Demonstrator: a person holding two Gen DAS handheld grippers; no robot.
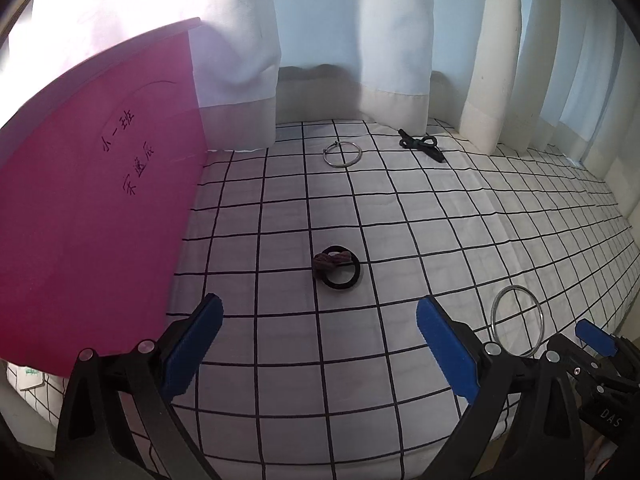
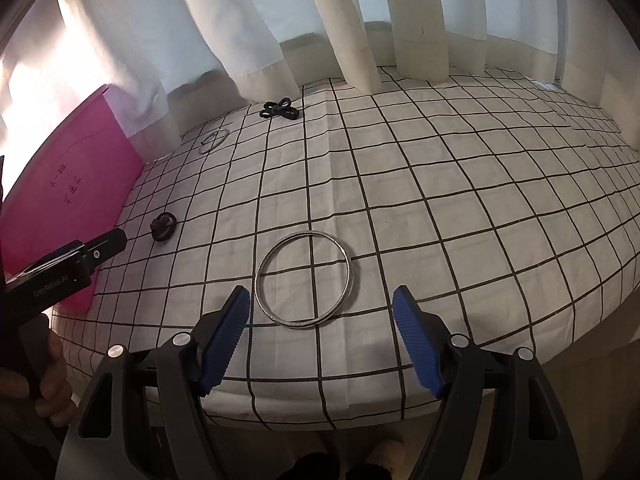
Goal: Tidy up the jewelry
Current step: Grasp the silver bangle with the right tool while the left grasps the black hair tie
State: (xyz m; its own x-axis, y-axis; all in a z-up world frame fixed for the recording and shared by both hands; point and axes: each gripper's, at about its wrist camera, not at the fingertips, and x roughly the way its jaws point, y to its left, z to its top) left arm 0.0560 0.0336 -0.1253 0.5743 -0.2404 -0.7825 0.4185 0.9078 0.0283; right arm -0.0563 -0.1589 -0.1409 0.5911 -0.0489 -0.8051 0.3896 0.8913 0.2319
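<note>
Jewelry lies scattered on the checked cloth (image 2: 440,200), 4 pieces in all, and you have hold of none of them yet. Your right gripper (image 2: 320,336) stands well open and empty, its blue pads either side of the near edge of the large bangle (image 2: 347,264), which lies flat just ahead of the tips. Your left gripper (image 1: 320,344) is spread about as wide as it goes, also empty, aimed down at the black ring (image 1: 342,285) with a brownish hair tie (image 1: 332,260) lying across it; both sit a little beyond the tips. Further back, near the curtain (image 1: 392,40), lie a smaller hoop (image 1: 343,155) and a black bow clip (image 1: 422,145), and a pink folder (image 1: 92,208) leans up at the left. No tray or box shows in either view, so where the pieces should go cannot be told. The bangle looks like thin metal: light, stiff and probably slick, and lying flat on soft cloth it gives you little height to catch. I would pinch it across the band at the near rim, pads pressed slightly into the cloth so 1 slips under, or squeeze across the full width if the jaws reach. The hair tie will likely be soft and forgiving; the ring beneath looks rigid and may slide away, so take the 2 apart rather than together.
</note>
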